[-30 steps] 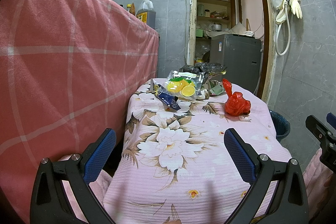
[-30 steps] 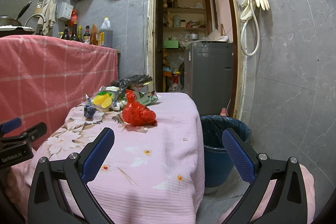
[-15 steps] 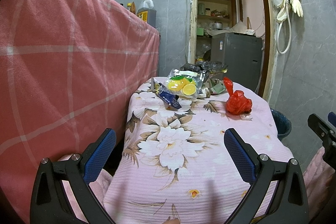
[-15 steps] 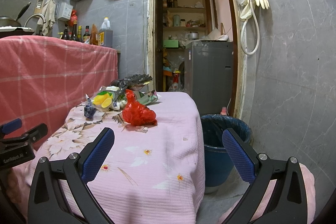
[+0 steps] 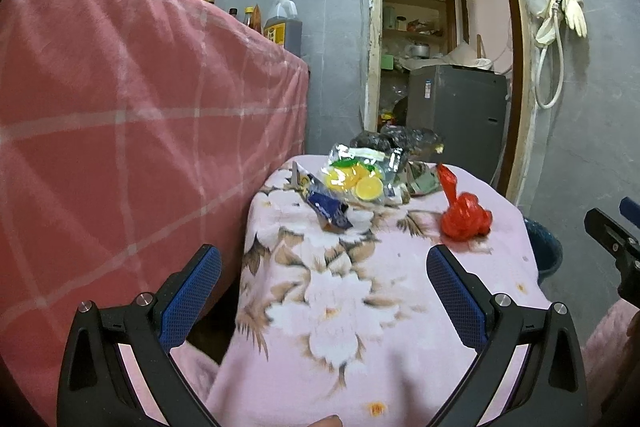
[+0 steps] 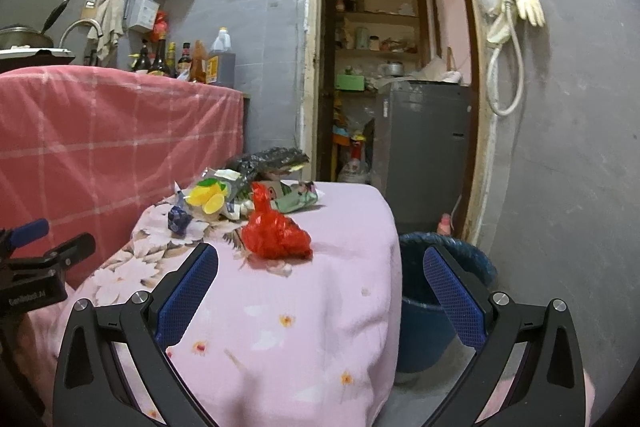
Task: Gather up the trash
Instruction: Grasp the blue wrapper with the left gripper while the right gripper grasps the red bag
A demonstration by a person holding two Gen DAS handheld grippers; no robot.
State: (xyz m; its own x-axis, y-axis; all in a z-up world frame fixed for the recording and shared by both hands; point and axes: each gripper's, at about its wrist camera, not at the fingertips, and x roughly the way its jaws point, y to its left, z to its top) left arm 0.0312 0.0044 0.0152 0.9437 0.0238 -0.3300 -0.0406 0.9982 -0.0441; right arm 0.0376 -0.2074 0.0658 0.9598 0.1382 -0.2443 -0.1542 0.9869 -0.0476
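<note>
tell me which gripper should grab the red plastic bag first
Right. The right gripper is open with the red plastic bag just ahead, and the blue bin sits on its side.

A pink cloth [image 5: 400, 355] with pale cream and brown flowers covers the counter, and a red plaid blanket [image 5: 120, 131] with white lines hangs beside it. On the cloth lie a bright red plastic bag [image 6: 278, 235], a silver wrapper printed with yellow lemons [image 5: 356, 179] and a dark blue packet [image 5: 330, 213]. The bucket [image 6: 424, 307] is blue, the walls [image 6: 580, 147] grey.
</note>
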